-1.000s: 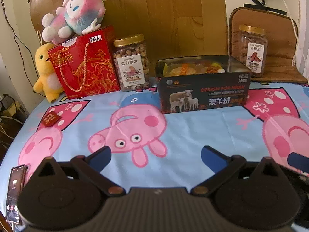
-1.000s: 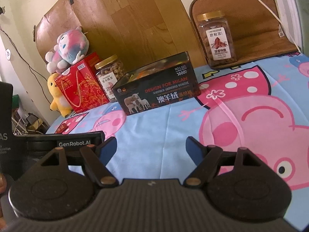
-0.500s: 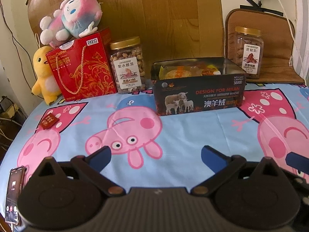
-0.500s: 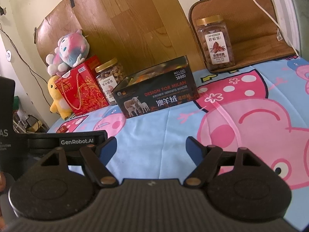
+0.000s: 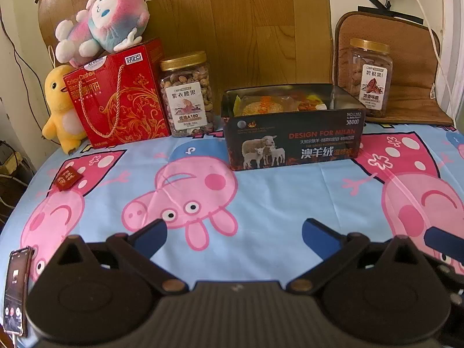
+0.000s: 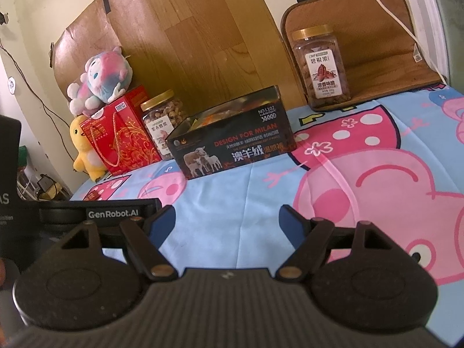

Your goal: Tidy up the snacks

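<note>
1. Shifted slightly in both views since a second ago: dark box sitting a touch lower and smaller in frame, nothing on the cloth rearranged.
2. Open dark box printed with sheep, standing at mid-table on the cartoon-pig cloth, packets of snacks showing inside.
3. Gold-lidded nut jar just left of the box, beside a red gift box; second jar back right on a brown mat.
4. Small red packet lying alone, far left.
5. Left gripper low over the near cloth, jaws spread wide, holding nothing.
6. Right gripper alongside, tilted down, equally wide, also holding nothing.
</note>
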Available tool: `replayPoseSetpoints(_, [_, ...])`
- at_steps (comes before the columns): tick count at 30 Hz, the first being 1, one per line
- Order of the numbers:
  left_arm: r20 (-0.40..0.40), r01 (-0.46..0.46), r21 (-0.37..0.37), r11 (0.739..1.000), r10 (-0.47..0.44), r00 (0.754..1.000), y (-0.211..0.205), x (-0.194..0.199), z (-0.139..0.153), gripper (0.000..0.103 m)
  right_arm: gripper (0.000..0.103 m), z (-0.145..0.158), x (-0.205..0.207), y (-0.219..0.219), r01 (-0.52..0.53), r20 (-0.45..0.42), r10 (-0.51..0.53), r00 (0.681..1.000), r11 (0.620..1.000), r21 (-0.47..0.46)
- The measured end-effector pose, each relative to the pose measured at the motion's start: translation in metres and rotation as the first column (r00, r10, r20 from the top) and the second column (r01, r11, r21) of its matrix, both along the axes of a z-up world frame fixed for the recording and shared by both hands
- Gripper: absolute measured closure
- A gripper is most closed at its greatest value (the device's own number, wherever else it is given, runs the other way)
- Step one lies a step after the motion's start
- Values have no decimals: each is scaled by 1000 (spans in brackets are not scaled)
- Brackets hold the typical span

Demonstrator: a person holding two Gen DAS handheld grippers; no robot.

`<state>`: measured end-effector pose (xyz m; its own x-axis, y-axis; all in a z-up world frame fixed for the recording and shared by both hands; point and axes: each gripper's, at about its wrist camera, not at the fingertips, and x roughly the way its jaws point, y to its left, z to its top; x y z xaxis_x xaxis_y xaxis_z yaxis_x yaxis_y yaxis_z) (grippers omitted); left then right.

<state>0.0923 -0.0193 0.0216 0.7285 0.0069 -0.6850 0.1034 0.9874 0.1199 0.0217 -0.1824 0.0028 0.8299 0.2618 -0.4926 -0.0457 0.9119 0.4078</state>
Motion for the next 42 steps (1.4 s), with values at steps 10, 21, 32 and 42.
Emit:
replayPoseSetpoints(10, [19,-6,14,1000,6,1000,-1,-3,2,0,23,2,-2,0,3,13,-3,1000,1000,-8])
replayPoseSetpoints(21, [53,-36,46,998,34,998,2,-3,3,0,23,2,-3,2,7,15,-7,1000,1000,-14])
replayPoseSetpoints(32, [71,-47,64,997,42,997,-1,-4,6,0,23,0,-2,1,3,5,-3,1000,1000,-2])
replayPoseSetpoints(42, [43,-6,54,999,3,999,-7,-2,3,0,22,-1,-4,-3,16,4,-16,1000,1000,3])
